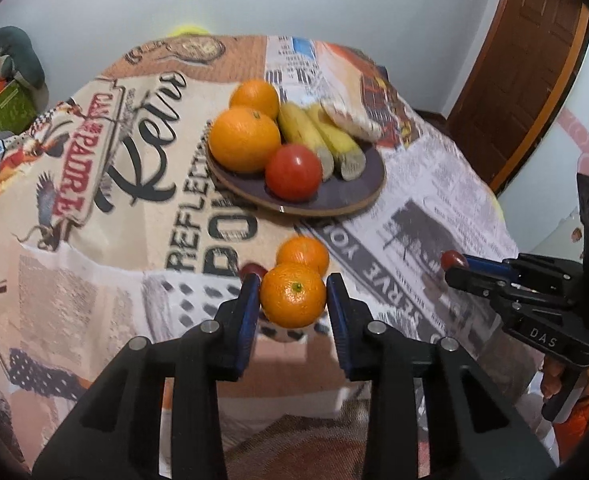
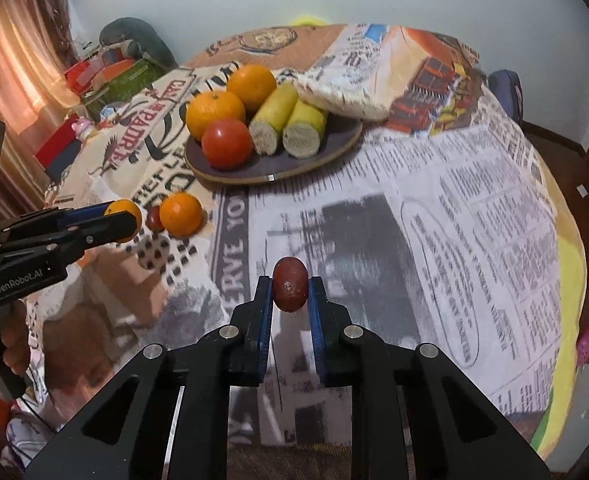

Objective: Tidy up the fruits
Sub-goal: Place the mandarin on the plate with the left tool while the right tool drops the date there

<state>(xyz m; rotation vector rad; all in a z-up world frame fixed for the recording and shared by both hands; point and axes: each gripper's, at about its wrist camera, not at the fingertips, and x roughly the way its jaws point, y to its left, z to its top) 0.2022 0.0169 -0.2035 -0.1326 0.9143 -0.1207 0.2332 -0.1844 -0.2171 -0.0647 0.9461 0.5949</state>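
Note:
A dark plate (image 1: 346, 200) (image 2: 318, 156) on the table holds two oranges (image 1: 244, 138), a tomato (image 1: 293, 172) and two yellow cane pieces (image 1: 334, 140). My left gripper (image 1: 293, 294) is shut on a small orange (image 1: 293, 295), held above the tablecloth; it shows in the right wrist view too (image 2: 124, 220). A second small orange (image 1: 303, 254) (image 2: 181, 209) and a small dark red fruit (image 1: 254, 269) (image 2: 155, 218) lie on the table just beyond it. My right gripper (image 2: 290, 290) is shut on a dark red date-like fruit (image 2: 290, 289) (image 1: 453, 259).
A newspaper-print cloth (image 2: 434, 208) covers the round table. A wrapped white bundle (image 2: 346, 96) rests against the plate's far side. Clutter and boxes (image 2: 106, 76) stand left of the table, a wooden door (image 1: 526, 68) at right.

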